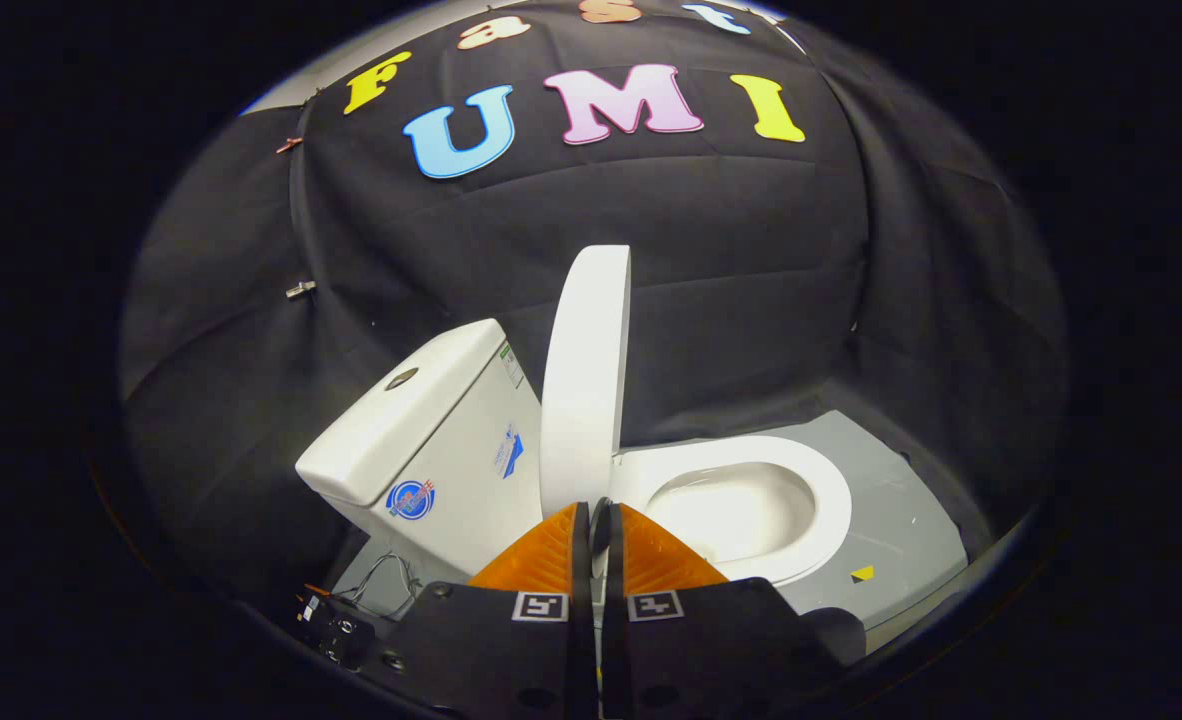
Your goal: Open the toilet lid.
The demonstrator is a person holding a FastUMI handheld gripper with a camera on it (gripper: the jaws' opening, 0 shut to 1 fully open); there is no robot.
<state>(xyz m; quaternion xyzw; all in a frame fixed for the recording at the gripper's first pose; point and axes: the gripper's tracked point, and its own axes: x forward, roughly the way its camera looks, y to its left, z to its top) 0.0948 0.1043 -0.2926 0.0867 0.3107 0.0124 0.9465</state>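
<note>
Claw (pixel 598 520) fingers closed at upright white toilet lid (pixel 584 380) edge.

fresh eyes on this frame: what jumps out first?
The white toilet lid standing raised, nearly upright, just ahead of the gripper, whose fingers are closed together at the lid's lower edge; whether both press on it is unclear. Right of the lid, the seat ring and bowl lie exposed on a grey floor panel. Left of the lid sits the white cistern, a round flush button on top.

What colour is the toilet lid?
White, seen in the gripper view: the toilet lid stands raised, just ahead of the gripper.
</note>
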